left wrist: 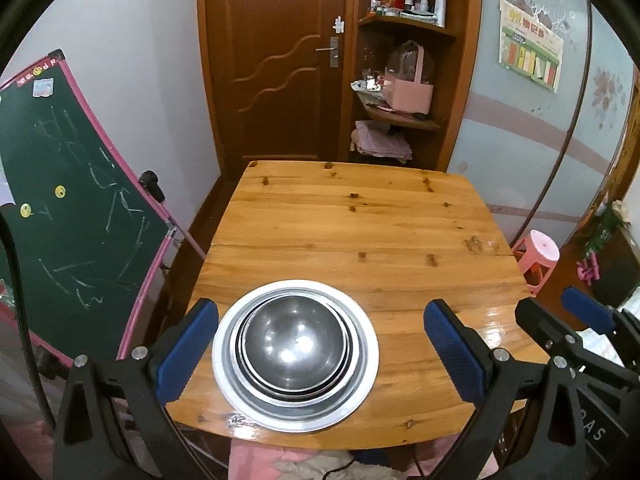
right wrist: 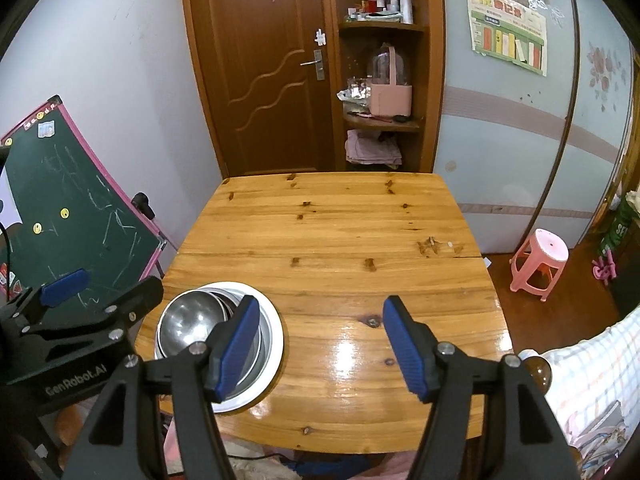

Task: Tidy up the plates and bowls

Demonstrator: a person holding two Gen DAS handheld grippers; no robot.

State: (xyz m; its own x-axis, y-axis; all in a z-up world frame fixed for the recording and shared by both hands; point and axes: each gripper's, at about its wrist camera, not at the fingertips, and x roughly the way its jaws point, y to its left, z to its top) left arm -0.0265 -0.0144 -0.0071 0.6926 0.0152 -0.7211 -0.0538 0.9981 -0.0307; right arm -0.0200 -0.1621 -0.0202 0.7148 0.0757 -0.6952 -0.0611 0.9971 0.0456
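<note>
A stack of dishes sits near the front left edge of the wooden table (left wrist: 360,232): a steel bowl (left wrist: 294,344) nested in steel plates on a wide white plate (left wrist: 362,364). My left gripper (left wrist: 320,308) hovers over the stack, open, its blue pads (left wrist: 188,344) wide on either side and holding nothing. In the right wrist view the bowl (right wrist: 188,322) and white plate (right wrist: 276,340) lie at lower left, partly behind my left finger. My right gripper (right wrist: 322,308) is open over bare table to the right of the stack, with nothing in it.
A green chalkboard easel (left wrist: 80,208) stands left of the table. A pink stool (right wrist: 540,260) is on the floor to the right. Beyond the far edge are a brown door (left wrist: 276,60) and a cluttered shelf (left wrist: 400,116). A checked cloth (right wrist: 592,364) lies at lower right.
</note>
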